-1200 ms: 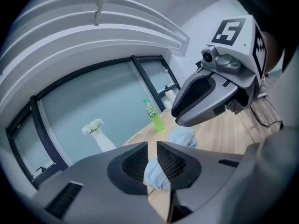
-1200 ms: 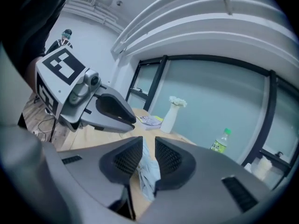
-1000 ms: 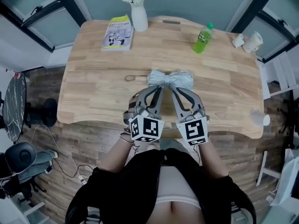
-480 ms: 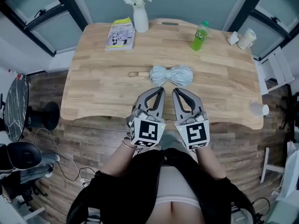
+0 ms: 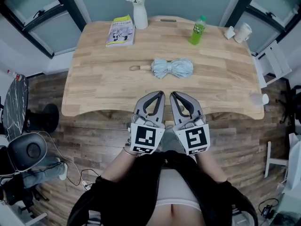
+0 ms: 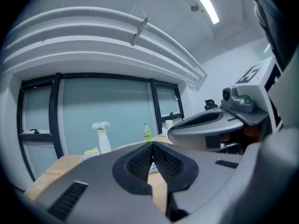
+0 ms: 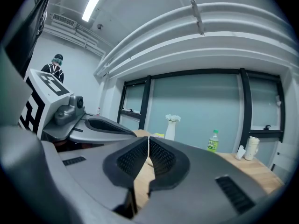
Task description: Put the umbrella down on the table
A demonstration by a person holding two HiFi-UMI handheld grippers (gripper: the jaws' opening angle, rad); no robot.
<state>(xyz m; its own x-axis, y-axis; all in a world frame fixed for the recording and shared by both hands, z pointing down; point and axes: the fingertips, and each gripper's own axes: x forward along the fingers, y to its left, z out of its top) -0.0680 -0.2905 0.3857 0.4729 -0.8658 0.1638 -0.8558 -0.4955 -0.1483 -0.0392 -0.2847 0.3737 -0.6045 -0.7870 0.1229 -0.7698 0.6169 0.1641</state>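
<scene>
The umbrella (image 5: 172,68) lay folded on its side near the middle of the wooden table (image 5: 94,93). Its small handle (image 5: 135,68) pointed to the left in the head view. Nothing touched it. It rested flat, so it would likely stay put, and I think the job was done.

The left gripper (image 5: 159,94) and the right gripper (image 5: 174,94) were side by side in front of the person. In the head view they showed over the near edge of the table, well apart from the umbrella. Both had their jaws closed tight with nothing in between. Each gripper's own view showed its dark pads pressed together and pointing almost level at the far windows. They held nothing, most likely because there was nothing left to carry.

Along the far side stood a white vase (image 5: 139,15) with flowers, a book (image 5: 120,30) just beside it, and a green bottle (image 5: 197,31). At the far right corner were what looked like two cups (image 5: 242,32), but they were too small to be sure. All of these stood well apart from the umbrella, so it had plenty of room
</scene>
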